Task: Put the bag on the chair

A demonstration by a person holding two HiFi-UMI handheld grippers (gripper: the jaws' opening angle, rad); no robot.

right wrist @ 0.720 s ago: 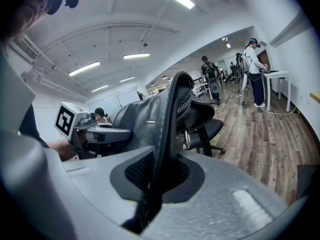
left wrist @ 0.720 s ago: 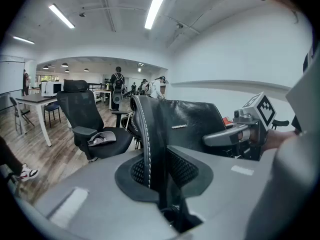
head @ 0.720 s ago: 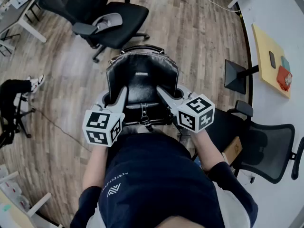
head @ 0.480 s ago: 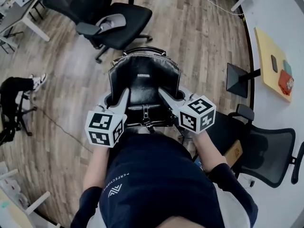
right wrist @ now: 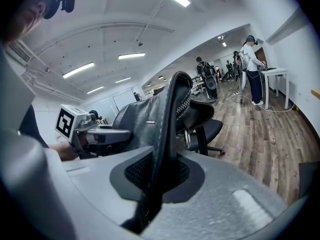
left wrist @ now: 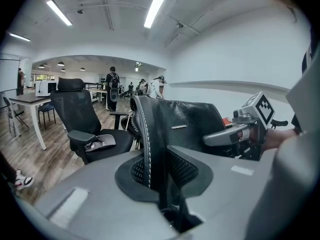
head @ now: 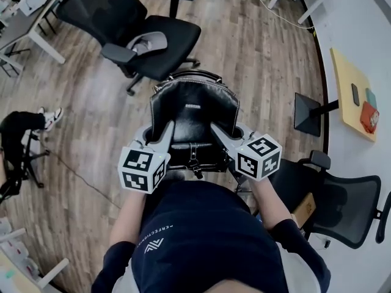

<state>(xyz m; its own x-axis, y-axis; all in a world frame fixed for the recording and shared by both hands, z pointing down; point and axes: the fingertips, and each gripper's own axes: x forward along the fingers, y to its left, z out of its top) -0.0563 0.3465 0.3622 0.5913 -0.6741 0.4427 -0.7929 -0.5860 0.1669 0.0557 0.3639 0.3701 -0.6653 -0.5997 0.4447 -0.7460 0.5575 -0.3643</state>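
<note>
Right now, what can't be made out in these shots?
- The underside of the black leather bag: head view, hidden by the bag's own body and the person's torso.
- The small items on the yellow tabletop: head view, too small to identify.
- The grey object on the black office chair: head and left gripper views, too small to name.

Bag (head: 194, 112) base — hidden by the torso (head: 201, 237) (right chair (head: 342, 206) cropped).

Navy shirt (head: 208, 237) (white chevron logo), dark sleeves (head: 113, 258); grey left tongs (head: 156, 132) and right tongs (head: 229, 130) bear black-and-white marker cubes (head: 143, 170).
</note>
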